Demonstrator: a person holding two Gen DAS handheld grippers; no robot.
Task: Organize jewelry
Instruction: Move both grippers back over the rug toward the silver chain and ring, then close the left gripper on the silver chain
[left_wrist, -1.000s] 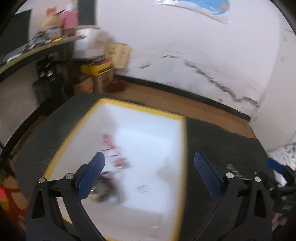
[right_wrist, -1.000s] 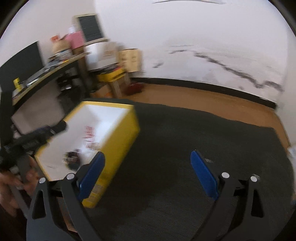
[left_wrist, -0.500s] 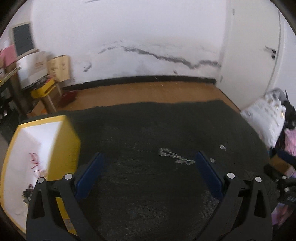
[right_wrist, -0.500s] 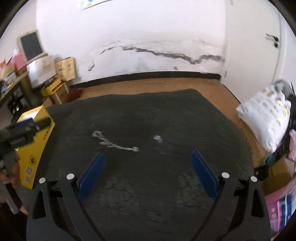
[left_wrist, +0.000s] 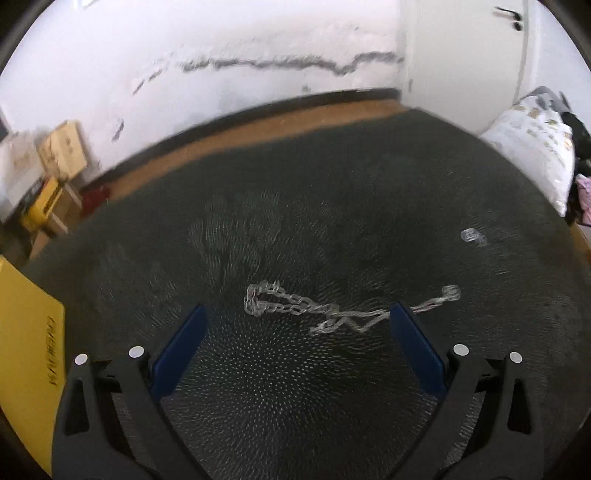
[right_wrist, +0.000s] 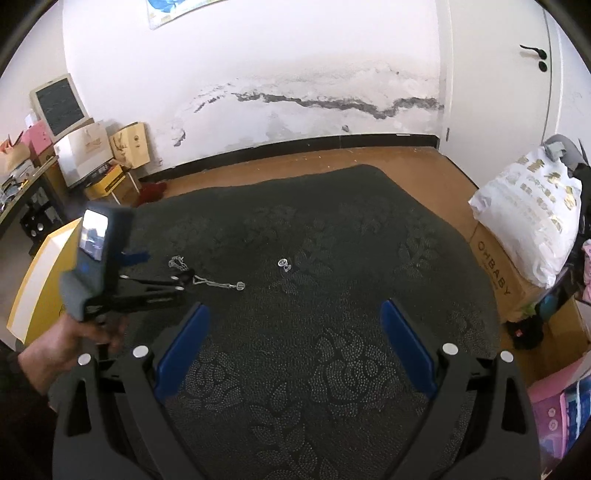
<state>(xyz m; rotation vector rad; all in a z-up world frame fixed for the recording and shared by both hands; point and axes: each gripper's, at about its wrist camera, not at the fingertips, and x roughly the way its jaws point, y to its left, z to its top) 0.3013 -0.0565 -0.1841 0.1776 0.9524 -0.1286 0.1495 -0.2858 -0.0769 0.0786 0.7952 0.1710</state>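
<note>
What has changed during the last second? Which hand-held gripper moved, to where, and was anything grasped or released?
Both hand-held grippers swung away from the yellow box toward the dark cloth's middle. The left hand-held gripper now sits open right behind the silver chain, much closer than half a second ago. The right hand-held gripper is open over bare cloth. Nothing was grasped or released. The chain and the small clear piece stayed lying where they were.

White printed sack (right_wrist: 524, 218) atop a cardboard box (right_wrist: 502, 280), small chalkboard (right_wrist: 59, 105) against the cracked wall (right_wrist: 295, 74).
</note>
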